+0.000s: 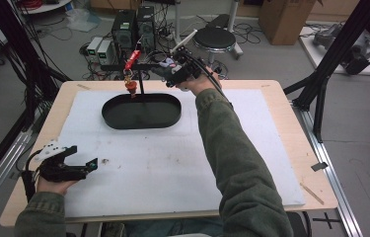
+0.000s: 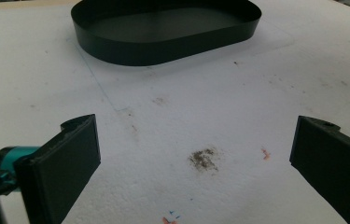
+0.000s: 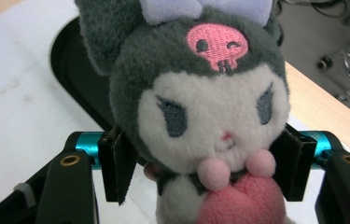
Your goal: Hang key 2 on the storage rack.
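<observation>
A wide stretch of bare white mat (image 1: 172, 163) is left open across the near and right parts of the tabletop (image 1: 291, 148), where a gripper could be passed without contact. The far middle is taken up by a black oval tray (image 1: 141, 111), its low wall standing as the one raised barrier on the mat. Behind its far rim, a thin black stand (image 1: 140, 81) with a hanging red clip (image 1: 132, 60) is seen. The air over the tray's right end is occupied by the right gripper (image 1: 170, 69), its fingers pressed against a plush toy (image 3: 200, 116). The left gripper (image 1: 81, 160) is rested at the near left edge, jaws spread, with clear mat ahead up to the tray wall.
</observation>
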{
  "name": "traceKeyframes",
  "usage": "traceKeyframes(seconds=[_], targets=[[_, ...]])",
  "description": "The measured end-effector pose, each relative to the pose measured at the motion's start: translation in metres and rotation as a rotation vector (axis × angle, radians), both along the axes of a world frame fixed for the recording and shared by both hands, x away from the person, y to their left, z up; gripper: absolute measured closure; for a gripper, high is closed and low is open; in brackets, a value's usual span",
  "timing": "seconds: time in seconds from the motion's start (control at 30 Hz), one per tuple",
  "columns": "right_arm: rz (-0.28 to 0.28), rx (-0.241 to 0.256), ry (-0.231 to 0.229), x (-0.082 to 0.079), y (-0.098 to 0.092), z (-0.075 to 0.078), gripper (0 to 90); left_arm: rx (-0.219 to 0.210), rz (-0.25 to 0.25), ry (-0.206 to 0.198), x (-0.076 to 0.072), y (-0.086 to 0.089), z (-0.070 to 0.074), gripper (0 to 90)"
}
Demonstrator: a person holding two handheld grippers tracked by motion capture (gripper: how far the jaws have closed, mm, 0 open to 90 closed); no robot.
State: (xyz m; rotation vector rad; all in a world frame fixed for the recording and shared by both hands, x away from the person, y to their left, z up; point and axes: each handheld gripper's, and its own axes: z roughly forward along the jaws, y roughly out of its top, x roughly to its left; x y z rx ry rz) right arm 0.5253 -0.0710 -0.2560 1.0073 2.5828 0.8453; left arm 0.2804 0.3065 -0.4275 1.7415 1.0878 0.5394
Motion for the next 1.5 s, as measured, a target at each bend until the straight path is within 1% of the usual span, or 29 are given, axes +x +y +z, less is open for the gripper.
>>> traceKeyframes(seconds=[0.07, 0.17, 0.23, 0.37, 0.4, 0.43, 0.5, 0.57, 0.6, 0.63, 0.7, 0.73, 0.77, 0.83, 0.87, 0.93, 0.97, 1.07, 1.17, 1.23, 1.27, 1.33, 1.4, 1.43, 1.47, 1.5], targets=[[-0.019, -0.004, -0.003, 0.003, 0.002, 0.002, 34.4, -0.006, 0.000, 0.000, 0.000, 0.000, 0.000, 2.1], [-0.043, 0.011, -0.011, 0.007, 0.004, 0.003, 34.4, -0.004, -0.003, 0.001, 0.000, 0.000, 0.000, 2.0], [-0.068, 0.009, -0.004, 0.010, 0.004, 0.003, 34.4, 0.000, -0.005, 0.002, 0.000, 0.000, 0.000, 2.0], [-0.091, 0.012, 0.000, 0.010, 0.001, 0.005, 34.4, -0.002, -0.006, 0.005, 0.001, 0.000, -0.001, 2.0], [-0.097, 0.016, -0.007, 0.010, -0.001, 0.005, 34.4, -0.002, -0.007, 0.008, 0.001, 0.000, -0.001, 2.0], [-0.103, 0.023, -0.002, 0.009, -0.002, 0.007, 34.4, 0.000, -0.007, 0.007, 0.001, 0.000, -0.001, 2.0], [-0.105, 0.023, 0.010, 0.008, -0.005, 0.009, 34.3, 0.000, -0.007, 0.006, 0.000, 0.000, -0.001, 2.0], [-0.103, 0.019, 0.007, 0.005, -0.008, 0.010, 34.3, 0.000, -0.007, 0.008, 0.001, 0.000, -0.001, 2.1], [-0.094, 0.018, -0.001, 0.004, -0.010, 0.010, 34.3, 0.000, -0.007, 0.008, 0.001, 0.000, -0.001, 2.0], [-0.091, 0.018, 0.002, 0.003, -0.011, 0.010, 34.3, 0.001, -0.006, 0.007, 0.001, 0.000, -0.001, 2.1], [-0.080, 0.000, 0.018, 0.000, -0.014, 0.005, 34.2, -0.001, -0.003, 0.005, 0.000, 0.000, -0.001, 2.0], [-0.080, 0.000, 0.018, 0.000, -0.014, 0.005, 34.2, 0.000, -0.002, 0.004, 0.000, 0.000, -0.001, 2.0], [-0.075, -0.005, 0.028, 0.000, -0.014, 0.003, 34.1, -0.001, -0.003, 0.005, 0.000, 0.000, 0.000, 2.0], [-0.060, -0.028, 0.041, -0.001, -0.012, 0.001, 34.1, 0.002, -0.004, 0.004, 0.000, 0.000, 0.000, 2.0], [-0.056, -0.046, 0.033, -0.003, -0.010, 0.000, 34.1, 0.001, -0.004, 0.006, 0.001, 0.000, -0.001, 2.1], [-0.070, -0.061, 0.015, -0.004, -0.008, 0.001, 33.9, -0.003, -0.003, 0.008, 0.001, 0.000, -0.001, 2.0], [-0.081, -0.053, 0.000, -0.004, -0.008, 0.002, 33.6, -0.003, -0.002, 0.004, 0.000, 0.000, -0.001, 2.0], [-0.087, -0.052, -0.006, -0.003, -0.009, 0.002, 33.6, -0.004, -0.002, 0.003, 0.000, 0.000, -0.001, 2.0], [-0.099, -0.090, -0.014, 0.000, -0.010, 0.000, 33.2, -0.002, -0.005, 0.007, 0.001, 0.000, -0.001, 2.1], [-0.121, -0.093, -0.021, 0.002, -0.012, -0.001, 32.1, 0.000, -0.005, 0.006, 0.001, 0.000, -0.001, 2.0], [-0.131, -0.087, -0.029, 0.003, -0.013, -0.002, 31.8, 0.000, -0.005, 0.006, 0.001, 0.000, -0.001, 2.1], [-0.157, -0.057, -0.021, 0.006, -0.014, -0.003, 30.6, -0.001, -0.006, 0.006, 0.001, 0.000, -0.001, 2.0], [-0.185, -0.024, -0.003, 0.010, -0.015, -0.005, 30.0, 0.000, -0.006, 0.005, 0.001, 0.000, -0.001, 2.0], [-0.186, -0.023, 0.002, 0.012, -0.016, -0.007, 29.8, 0.000, -0.007, 0.007, 0.001, 0.001, -0.001, 2.0], [-0.191, -0.020, 0.011, 0.015, -0.016, -0.014, 29.8, 0.001, -0.007, 0.007, 0.001, 0.001, -0.001, 2.0], [-0.191, -0.020, 0.011, 0.015, -0.016, -0.014, 29.8, 0.001, -0.007, 0.007, 0.001, 0.001, -0.001, 2.0]])
